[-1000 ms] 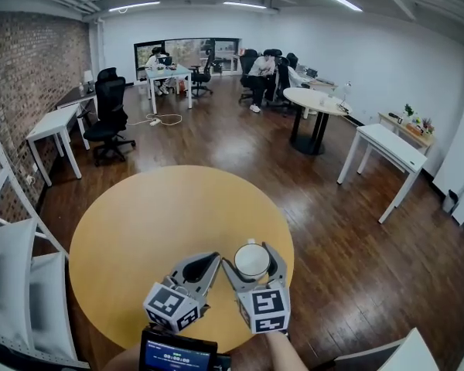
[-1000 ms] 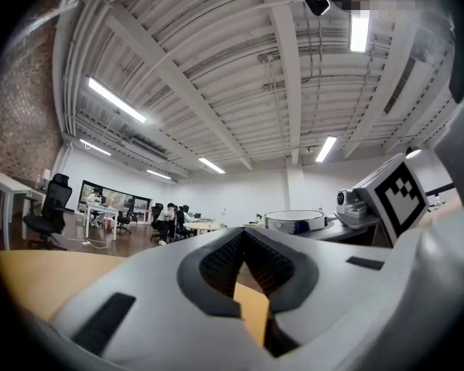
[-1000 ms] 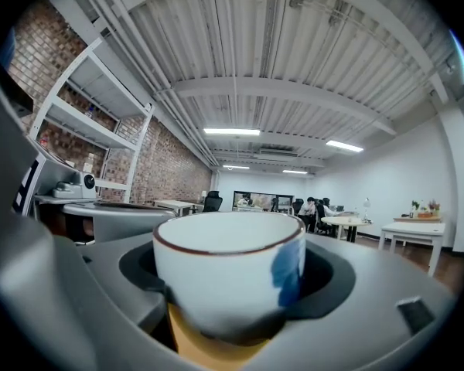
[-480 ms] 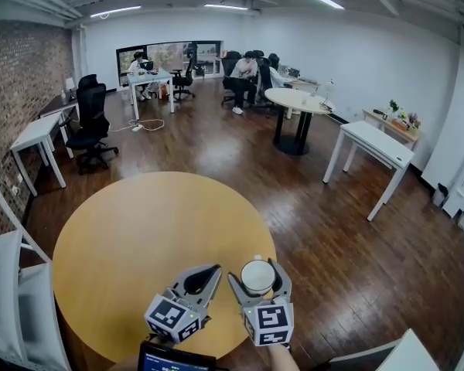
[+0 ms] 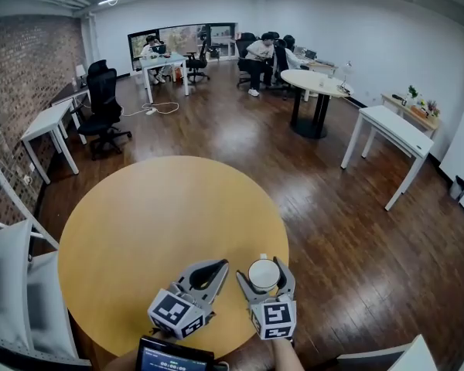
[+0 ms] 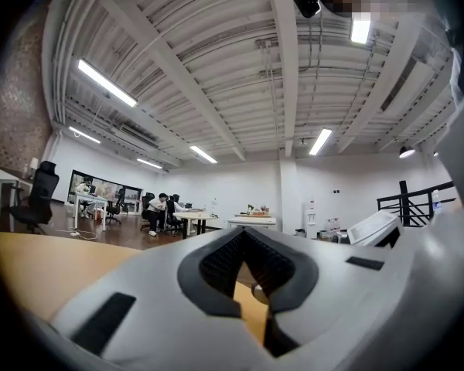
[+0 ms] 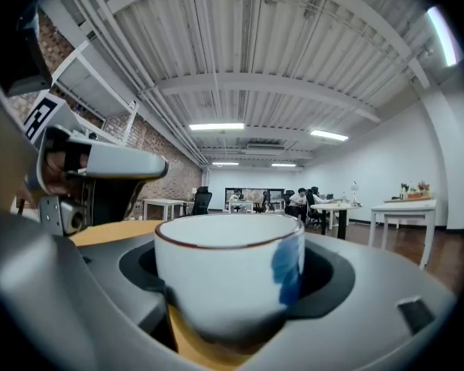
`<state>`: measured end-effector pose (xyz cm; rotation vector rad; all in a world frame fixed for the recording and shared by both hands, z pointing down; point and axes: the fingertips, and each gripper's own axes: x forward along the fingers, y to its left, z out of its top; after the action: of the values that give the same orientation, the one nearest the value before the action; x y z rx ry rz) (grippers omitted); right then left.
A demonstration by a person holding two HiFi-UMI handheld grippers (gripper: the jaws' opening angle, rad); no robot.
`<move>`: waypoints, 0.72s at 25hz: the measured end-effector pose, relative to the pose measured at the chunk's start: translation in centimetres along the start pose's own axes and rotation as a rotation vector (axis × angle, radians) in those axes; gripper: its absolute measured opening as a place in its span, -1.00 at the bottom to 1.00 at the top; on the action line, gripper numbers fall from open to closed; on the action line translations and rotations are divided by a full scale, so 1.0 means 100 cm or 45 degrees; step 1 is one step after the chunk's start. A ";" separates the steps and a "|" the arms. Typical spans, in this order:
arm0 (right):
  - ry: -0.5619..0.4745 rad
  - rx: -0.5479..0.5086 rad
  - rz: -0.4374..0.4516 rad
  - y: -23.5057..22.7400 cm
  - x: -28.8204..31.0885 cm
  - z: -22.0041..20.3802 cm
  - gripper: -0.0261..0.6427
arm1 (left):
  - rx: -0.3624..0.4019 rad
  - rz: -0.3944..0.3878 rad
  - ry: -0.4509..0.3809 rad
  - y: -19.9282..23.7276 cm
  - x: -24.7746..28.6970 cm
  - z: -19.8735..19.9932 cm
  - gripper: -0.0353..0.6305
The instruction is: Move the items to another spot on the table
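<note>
A white cup (image 5: 264, 273) with a dark rim and a blue mark (image 7: 288, 267) sits between the jaws of my right gripper (image 5: 263, 270), which is shut on its sides. The cup stays upright, low over the round wooden table (image 5: 139, 222) near its front right edge. I cannot tell whether it touches the wood. My left gripper (image 5: 209, 268) hovers just left of it with its jaws closed together and nothing between them (image 6: 246, 246). The right gripper view shows the left gripper (image 7: 100, 161) close beside the cup.
A white chair (image 5: 11, 284) stands at the table's left. A small screen device (image 5: 174, 355) shows at the bottom edge. Beyond the table lie dark wood floor, white desks (image 5: 394, 134), a round white table (image 5: 317, 83), black office chairs (image 5: 104, 107) and seated people far back.
Both grippers have sunk toward the tabletop and drifted slightly toward its near edge. The cup stays in the right gripper. The left jaws stay closed.
</note>
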<state>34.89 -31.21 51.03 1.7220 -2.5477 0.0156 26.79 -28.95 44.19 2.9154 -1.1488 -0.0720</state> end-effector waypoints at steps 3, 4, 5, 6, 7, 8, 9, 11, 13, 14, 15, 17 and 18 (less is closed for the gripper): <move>0.068 0.022 -0.002 -0.008 0.004 -0.035 0.29 | -0.025 0.024 0.013 0.001 0.009 -0.015 -0.89; 0.082 0.031 -0.001 -0.008 0.007 -0.045 0.29 | -0.024 0.033 0.024 0.002 0.012 -0.022 -0.89; 0.096 0.038 0.002 -0.007 0.010 -0.055 0.29 | -0.019 0.039 0.039 0.004 0.015 -0.029 -0.89; 0.111 0.041 0.005 -0.006 0.013 -0.063 0.29 | -0.016 0.042 0.058 0.005 0.016 -0.037 -0.89; 0.125 0.043 0.008 -0.004 0.015 -0.071 0.29 | -0.017 0.040 0.077 0.005 0.017 -0.045 -0.89; 0.137 0.045 0.010 -0.003 0.016 -0.079 0.29 | -0.023 0.037 0.094 0.005 0.018 -0.053 -0.89; 0.148 0.049 0.010 -0.003 0.018 -0.086 0.29 | -0.030 0.033 0.111 0.005 0.018 -0.060 -0.89; 0.165 0.066 0.005 -0.006 0.019 -0.098 0.29 | -0.043 0.026 0.141 0.002 0.021 -0.073 -0.89; 0.175 0.087 -0.002 -0.010 0.022 -0.108 0.29 | -0.050 0.022 0.167 0.001 0.022 -0.082 -0.89; 0.177 0.096 -0.005 -0.011 0.023 -0.111 0.29 | -0.051 0.021 0.177 0.001 0.022 -0.085 -0.89; 0.180 0.106 -0.006 -0.011 0.025 -0.115 0.29 | -0.051 0.021 0.184 0.001 0.022 -0.087 -0.89; 0.182 0.120 -0.008 -0.011 0.027 -0.119 0.29 | -0.052 0.023 0.193 0.003 0.020 -0.089 -0.89; 0.180 0.125 -0.010 -0.010 0.028 -0.120 0.29 | -0.053 0.025 0.193 0.003 0.018 -0.089 -0.89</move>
<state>35.38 -33.63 63.14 1.6972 -2.4766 0.2563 28.33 -30.51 53.02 2.8162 -1.1372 0.1209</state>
